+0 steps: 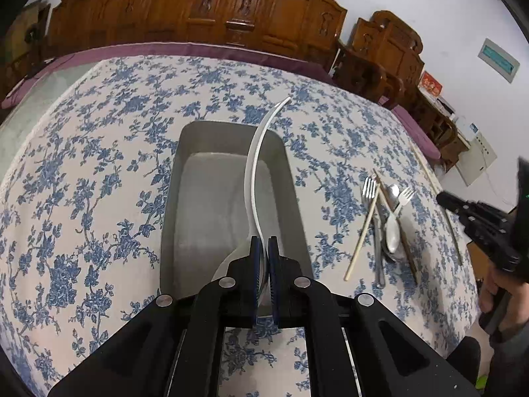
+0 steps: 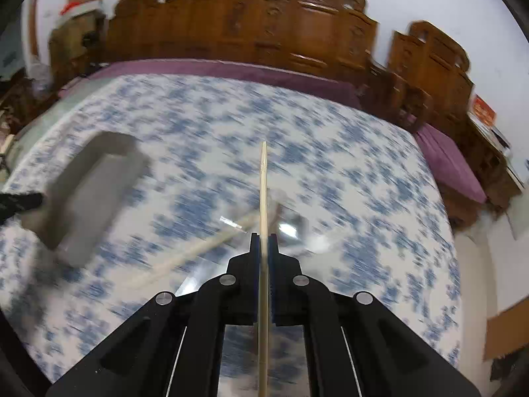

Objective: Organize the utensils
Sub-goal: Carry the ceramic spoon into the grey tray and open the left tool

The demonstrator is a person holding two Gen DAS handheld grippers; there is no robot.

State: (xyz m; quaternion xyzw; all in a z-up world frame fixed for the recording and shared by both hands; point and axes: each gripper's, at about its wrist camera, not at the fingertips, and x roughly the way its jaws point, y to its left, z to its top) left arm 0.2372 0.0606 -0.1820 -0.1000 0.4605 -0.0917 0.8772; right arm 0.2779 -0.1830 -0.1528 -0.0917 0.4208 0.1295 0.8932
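My left gripper (image 1: pixel 264 243) is shut on the bowl end of a white ladle-like spoon (image 1: pixel 254 165), held over the grey metal tray (image 1: pixel 228 132); its curved handle points away past the tray's far rim. My right gripper (image 2: pixel 264 240) is shut on a single wooden chopstick (image 2: pixel 263 178) that sticks straight ahead above the table. The right wrist view is blurred by motion; the tray (image 2: pixel 109 145) sits far left there. A pile of forks, a spoon and chopsticks (image 1: pixel 386 221) lies on the cloth to the right of the tray, and the right gripper (image 1: pixel 443 198) shows beyond it.
A blue floral tablecloth (image 1: pixel 99 165) covers the table. Carved wooden chairs (image 1: pixel 205 6) line the far side, with a purple cushion edge (image 1: pixel 198 49). Another chopstick (image 1: pixel 429 175) lies near the right table edge. A hand (image 1: pixel 496 297) holds the right tool.
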